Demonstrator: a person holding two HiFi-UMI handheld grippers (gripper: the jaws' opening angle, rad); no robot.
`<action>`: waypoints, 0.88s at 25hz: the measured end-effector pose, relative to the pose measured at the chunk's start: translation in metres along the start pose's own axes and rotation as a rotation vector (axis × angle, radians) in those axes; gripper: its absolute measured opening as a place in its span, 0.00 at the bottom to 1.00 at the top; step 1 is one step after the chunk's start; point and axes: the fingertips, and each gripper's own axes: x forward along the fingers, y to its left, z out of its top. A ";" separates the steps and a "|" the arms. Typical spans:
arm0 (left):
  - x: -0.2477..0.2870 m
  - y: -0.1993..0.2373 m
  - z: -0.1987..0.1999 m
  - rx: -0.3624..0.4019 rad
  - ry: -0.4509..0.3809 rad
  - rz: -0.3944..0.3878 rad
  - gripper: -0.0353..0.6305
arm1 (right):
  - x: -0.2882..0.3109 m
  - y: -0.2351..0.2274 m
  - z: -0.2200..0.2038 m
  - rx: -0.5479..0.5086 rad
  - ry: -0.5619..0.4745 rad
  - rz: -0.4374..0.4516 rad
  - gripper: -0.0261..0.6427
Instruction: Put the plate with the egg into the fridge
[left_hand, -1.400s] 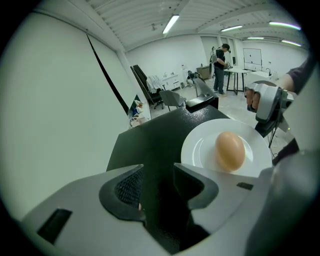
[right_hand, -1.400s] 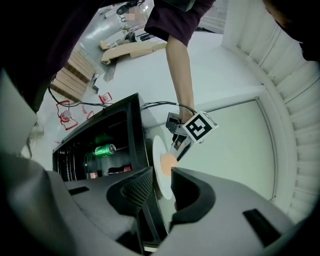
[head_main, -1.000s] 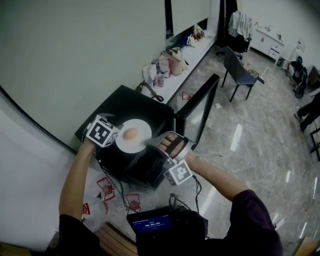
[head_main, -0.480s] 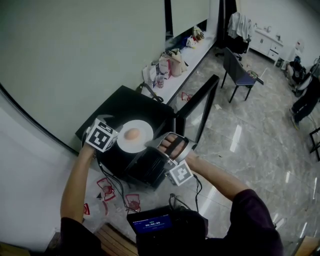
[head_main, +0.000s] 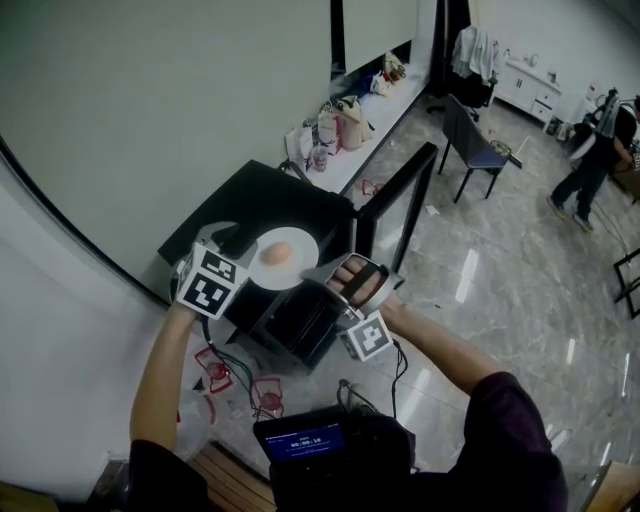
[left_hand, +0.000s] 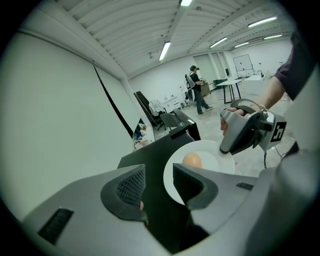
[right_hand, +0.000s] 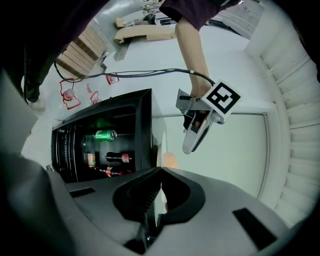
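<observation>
A white plate (head_main: 283, 257) with a brown egg (head_main: 279, 253) sits at the front edge of the black fridge's top (head_main: 245, 205). My right gripper (head_main: 312, 274) is shut on the plate's right rim. In the right gripper view the plate (right_hand: 159, 150) runs edge-on into the shut jaws of the right gripper (right_hand: 159, 187), with the egg (right_hand: 170, 160) just beyond. My left gripper (head_main: 228, 240) stands open to the left of the plate and apart from it. In the left gripper view the left gripper (left_hand: 157, 182) holds nothing, and the plate (left_hand: 212, 160) and egg (left_hand: 192, 160) lie past its jaws.
The fridge's glass door (head_main: 400, 195) stands open to the right. Inside are a green can (right_hand: 105, 134) and bottles (right_hand: 107, 165). Bags crowd a low white ledge (head_main: 340, 125); a chair (head_main: 478, 145) and a walking person (head_main: 590, 160) are farther off. Cables lie on the floor (head_main: 225, 385).
My left gripper has drawn back and up from the plate's left rim. The right gripper stays at the right rim, and the plate with the egg has shifted slightly right.
</observation>
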 end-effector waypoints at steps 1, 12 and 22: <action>-0.005 -0.006 0.002 0.002 -0.018 -0.003 0.29 | -0.001 -0.001 0.002 0.000 0.009 -0.004 0.06; -0.053 -0.072 -0.007 -0.046 -0.125 0.012 0.29 | -0.016 -0.006 0.024 -0.001 0.084 -0.072 0.06; -0.070 -0.124 0.013 -0.136 -0.177 0.051 0.29 | -0.042 -0.008 0.018 -0.003 0.046 -0.152 0.06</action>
